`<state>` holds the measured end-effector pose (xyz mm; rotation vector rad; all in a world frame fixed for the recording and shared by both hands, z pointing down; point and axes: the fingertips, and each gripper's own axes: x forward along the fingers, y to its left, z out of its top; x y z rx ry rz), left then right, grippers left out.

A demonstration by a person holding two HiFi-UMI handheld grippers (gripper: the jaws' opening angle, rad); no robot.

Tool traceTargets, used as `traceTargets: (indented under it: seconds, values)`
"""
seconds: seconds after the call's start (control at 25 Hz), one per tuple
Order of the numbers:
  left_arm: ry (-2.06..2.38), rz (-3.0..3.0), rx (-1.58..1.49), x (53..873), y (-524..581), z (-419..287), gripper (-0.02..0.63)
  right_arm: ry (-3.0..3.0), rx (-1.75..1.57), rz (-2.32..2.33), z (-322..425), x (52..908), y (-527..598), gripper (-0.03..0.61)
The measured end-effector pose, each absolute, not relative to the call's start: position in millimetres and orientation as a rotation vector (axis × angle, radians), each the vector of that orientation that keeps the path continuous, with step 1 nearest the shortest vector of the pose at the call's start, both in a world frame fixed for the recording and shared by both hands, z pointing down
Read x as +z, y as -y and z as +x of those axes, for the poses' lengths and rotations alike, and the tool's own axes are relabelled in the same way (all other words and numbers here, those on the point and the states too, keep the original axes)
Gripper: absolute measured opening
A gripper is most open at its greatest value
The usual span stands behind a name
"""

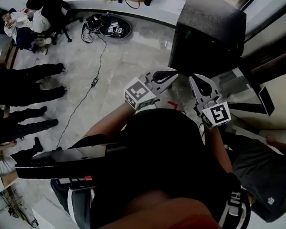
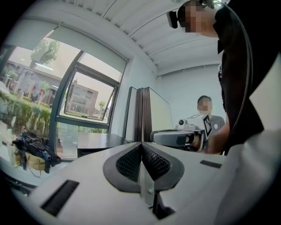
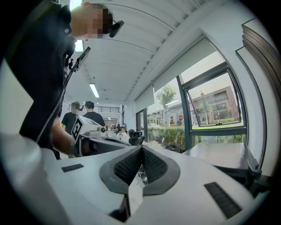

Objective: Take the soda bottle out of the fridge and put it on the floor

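Note:
No soda bottle shows in any view. A black boxy fridge [image 1: 209,36] stands on the pale floor just ahead of me, seen from above. Both grippers are held close to my chest and point up and away from the floor. My left gripper [image 1: 168,76] has its jaws pressed together with nothing between them, as the left gripper view [image 2: 141,148] confirms. My right gripper [image 1: 200,83] is likewise shut and empty [image 3: 141,149]. Each gripper shows in the other's view: the right one [image 2: 176,138] and the left one [image 3: 94,141].
Several people stand or sit along the left [image 1: 18,99], and another in grey is close at my right [image 1: 261,169]. A cable [image 1: 85,91] runs across the floor to a pile of gear [image 1: 111,27]. Windows and a folded partition [image 2: 143,113] lie beyond.

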<state>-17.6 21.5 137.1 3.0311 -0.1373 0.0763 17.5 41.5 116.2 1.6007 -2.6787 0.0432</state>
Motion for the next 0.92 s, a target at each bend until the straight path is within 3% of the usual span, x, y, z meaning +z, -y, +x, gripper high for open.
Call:
traceTargets:
  seconds: [0.92]
  values:
    - [0.253, 3.083, -0.001, 120, -19, -14, 0.005, 2.681, -0.068, 1.498, 18, 113, -34, 0.012]
